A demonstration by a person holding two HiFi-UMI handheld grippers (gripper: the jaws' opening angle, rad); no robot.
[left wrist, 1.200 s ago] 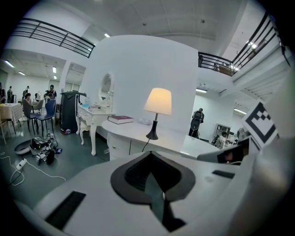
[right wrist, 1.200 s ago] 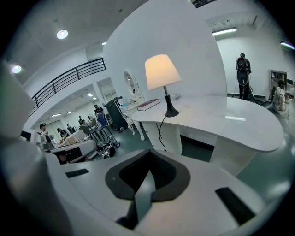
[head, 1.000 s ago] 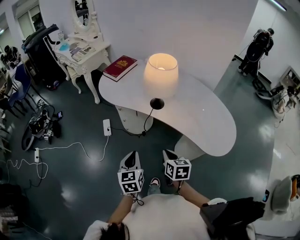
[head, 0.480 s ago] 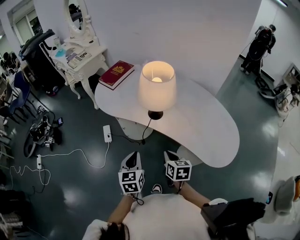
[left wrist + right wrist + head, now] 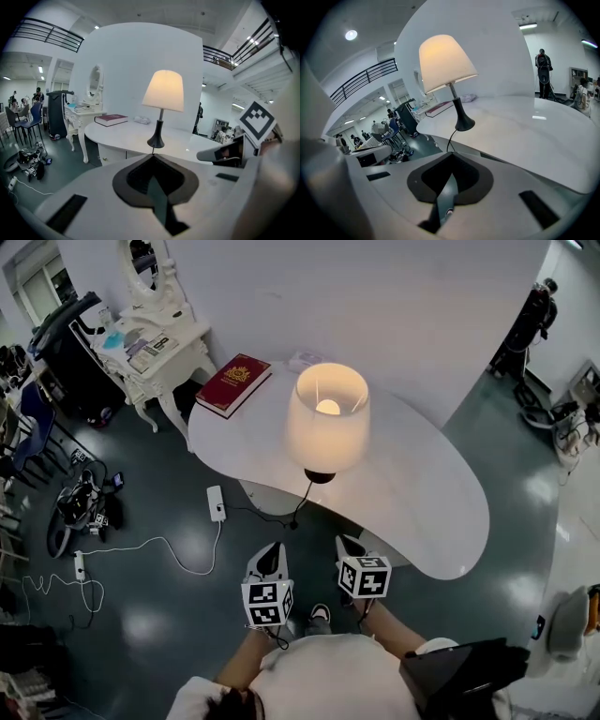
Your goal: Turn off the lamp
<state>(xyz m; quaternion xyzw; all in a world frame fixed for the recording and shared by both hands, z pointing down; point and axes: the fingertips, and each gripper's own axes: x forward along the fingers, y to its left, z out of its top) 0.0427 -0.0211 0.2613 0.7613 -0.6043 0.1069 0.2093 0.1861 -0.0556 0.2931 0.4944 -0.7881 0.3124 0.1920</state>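
Shut and empty, left tongs (image 5: 267,554) and right tongs (image 5: 349,547) short of the worktop (image 5: 422,488), lit lamp (image 5: 327,427) upright ahead, well apart, cord (image 5: 302,498) dropping off the near edge, right tongs probably slightly nearer.

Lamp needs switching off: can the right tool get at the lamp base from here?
Probably yes, after moving closer: only bare white table lies between the right tool and the lamp base, nothing blocking.
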